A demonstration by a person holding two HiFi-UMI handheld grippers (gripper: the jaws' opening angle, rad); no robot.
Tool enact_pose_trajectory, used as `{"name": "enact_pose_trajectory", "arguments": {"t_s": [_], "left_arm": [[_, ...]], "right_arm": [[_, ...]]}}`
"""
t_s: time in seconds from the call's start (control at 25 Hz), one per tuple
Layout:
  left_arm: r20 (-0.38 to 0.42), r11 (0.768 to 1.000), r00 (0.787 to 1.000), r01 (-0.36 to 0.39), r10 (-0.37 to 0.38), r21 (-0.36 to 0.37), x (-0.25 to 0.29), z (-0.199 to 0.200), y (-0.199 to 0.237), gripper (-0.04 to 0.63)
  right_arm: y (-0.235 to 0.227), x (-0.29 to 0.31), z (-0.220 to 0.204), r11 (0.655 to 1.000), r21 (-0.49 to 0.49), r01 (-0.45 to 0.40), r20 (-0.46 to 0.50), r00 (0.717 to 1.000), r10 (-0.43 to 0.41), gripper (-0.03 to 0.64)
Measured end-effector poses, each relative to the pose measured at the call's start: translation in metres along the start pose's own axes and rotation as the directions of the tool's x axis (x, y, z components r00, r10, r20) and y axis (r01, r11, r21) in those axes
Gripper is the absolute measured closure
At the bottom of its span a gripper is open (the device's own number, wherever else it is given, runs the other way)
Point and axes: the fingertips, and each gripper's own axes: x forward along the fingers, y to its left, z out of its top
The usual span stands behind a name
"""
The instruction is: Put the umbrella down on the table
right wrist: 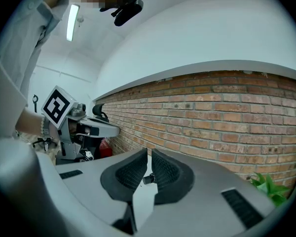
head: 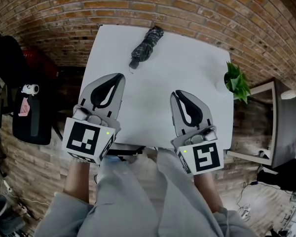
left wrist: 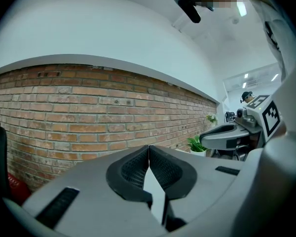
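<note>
I am seeing the umbrella [head: 147, 46] lying folded on the white surface [head: 187, 73], up by its 12 o'clock edge, with its dark length running from about 1 o'clock down toward 7 o'clock. Nothing is touching it, and it is lying well apart from both tongs. The left tongs [head: 121, 75] are hovering over the 7 o'clock part of the surface, and in the left gripper view those tongs [left wrist: 149, 147] are showing their jaws pressed together at the tips with nothing between them. The right tongs [head: 179, 93] are hanging over the 5 o'clock part, and in the right gripper view they [right wrist: 149, 152] are standing with only a narrow gap between the jaws and are gripping nothing; through that gap I am glimpsing a small dark end of the umbrella [right wrist: 148, 179] far off on the surface. A green plant [head: 237, 80] is sitting at the surface's 3 o'clock edge, and a brick wall [head: 187, 4] is running behind the 12 o'clock side.
</note>
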Motion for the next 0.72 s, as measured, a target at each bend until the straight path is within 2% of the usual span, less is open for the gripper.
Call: {"name": "enact_pose_trajectory", "arguments": {"t_s": [0.72], "left_arm": [[-0.018,1.0,1.0,0.023,-0.023,0.001,0.0042,-0.0053,-0.007,0.575]], "right_arm": [[0.0015,0.0002,-0.0032,1.0,-0.018,-0.016,-0.009,1.0,0.016,0.56]]}}
